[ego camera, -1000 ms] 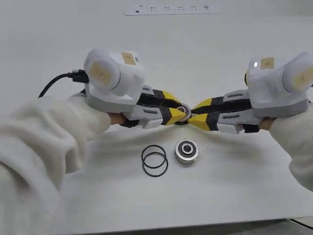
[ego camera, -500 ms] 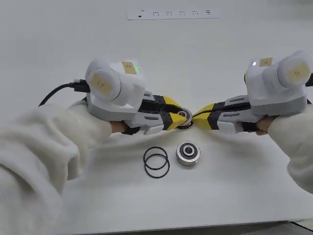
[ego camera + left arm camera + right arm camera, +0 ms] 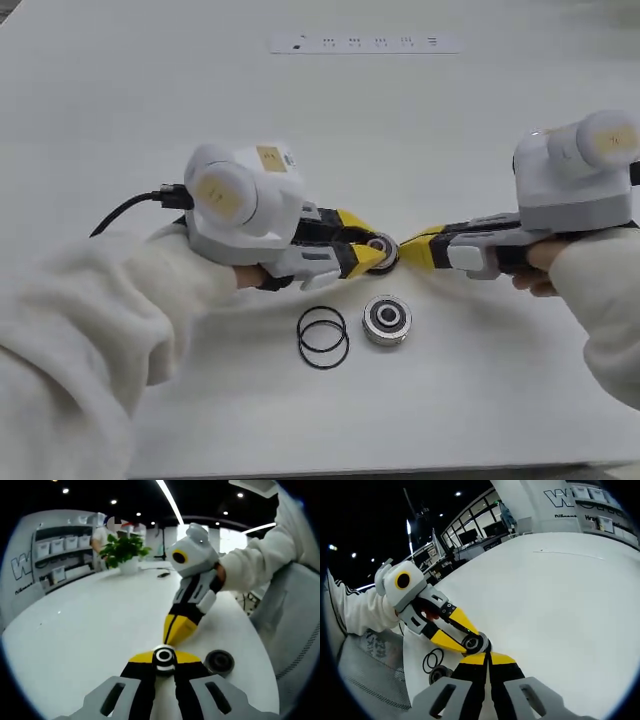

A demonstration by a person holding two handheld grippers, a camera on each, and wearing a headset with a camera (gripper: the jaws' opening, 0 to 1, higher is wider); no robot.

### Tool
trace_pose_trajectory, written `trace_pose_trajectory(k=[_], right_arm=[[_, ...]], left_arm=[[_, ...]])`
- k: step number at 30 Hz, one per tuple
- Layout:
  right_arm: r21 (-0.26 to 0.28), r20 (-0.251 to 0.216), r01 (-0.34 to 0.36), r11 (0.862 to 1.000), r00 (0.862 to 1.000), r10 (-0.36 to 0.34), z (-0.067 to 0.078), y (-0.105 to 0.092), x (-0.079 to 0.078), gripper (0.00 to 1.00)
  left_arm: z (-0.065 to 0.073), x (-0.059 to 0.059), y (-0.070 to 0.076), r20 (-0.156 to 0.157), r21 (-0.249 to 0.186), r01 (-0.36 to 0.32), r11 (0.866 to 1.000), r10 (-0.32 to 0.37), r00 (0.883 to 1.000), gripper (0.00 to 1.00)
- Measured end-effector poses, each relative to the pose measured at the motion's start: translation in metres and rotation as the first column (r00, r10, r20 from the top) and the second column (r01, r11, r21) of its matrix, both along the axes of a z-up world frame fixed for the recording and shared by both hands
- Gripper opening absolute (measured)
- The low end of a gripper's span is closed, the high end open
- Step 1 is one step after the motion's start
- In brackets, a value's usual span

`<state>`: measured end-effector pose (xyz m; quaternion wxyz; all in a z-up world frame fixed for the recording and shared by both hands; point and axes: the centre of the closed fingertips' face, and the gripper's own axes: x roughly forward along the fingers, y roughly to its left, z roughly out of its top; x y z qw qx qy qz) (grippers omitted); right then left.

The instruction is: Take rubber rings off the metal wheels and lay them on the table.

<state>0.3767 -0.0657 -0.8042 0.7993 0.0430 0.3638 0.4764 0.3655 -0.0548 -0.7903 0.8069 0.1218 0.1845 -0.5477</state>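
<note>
My left gripper (image 3: 372,250) is shut on a small metal wheel (image 3: 379,247) and holds it just above the white table (image 3: 200,100). In the left gripper view the wheel (image 3: 164,657) sits between the yellow tips. My right gripper (image 3: 404,247) comes in from the right, its jaws shut on the black rubber ring at the wheel's rim (image 3: 481,646). A second wheel (image 3: 386,318) lies flat on the table in front of the grippers. Two loose black rubber rings (image 3: 322,336) lie overlapping just left of it.
A white strip with small markings (image 3: 365,43) lies at the far side of the table. A black cable (image 3: 125,210) trails left from the left gripper. White sleeves (image 3: 90,330) cover both forearms. A potted plant (image 3: 124,554) stands far back.
The right gripper's jaws, spread around the held wheel a second ago, have closed at its rim. The head camera has shifted, so the whole scene sits lower in view.
</note>
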Motion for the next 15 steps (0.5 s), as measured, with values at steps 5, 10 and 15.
trace_pose_trajectory(k=[5, 10, 15], right_arm=[[0.000, -0.007, 0.010, 1.000, 1.000, -0.010, -0.0002, 0.0004, -0.0027, 0.00], [-0.003, -0.002, 0.017, 1.000, 1.000, -0.017, 0.0016, 0.0004, -0.0036, 0.00], [0.006, -0.009, 0.023, 1.000, 1.000, -0.023, 0.0036, 0.0012, -0.0036, 0.00]], left_arm=[[0.0002, -0.0010, -0.0005, 0.001, -0.001, 0.002, 1.000, -0.002, 1.000, 0.14], [0.0004, -0.0014, -0.0005, 0.003, -0.012, -0.003, 1.000, 0.003, 1.000, 0.14], [0.0008, -0.0014, -0.0006, -0.011, -0.021, -0.023, 1.000, 0.022, 1.000, 0.14]])
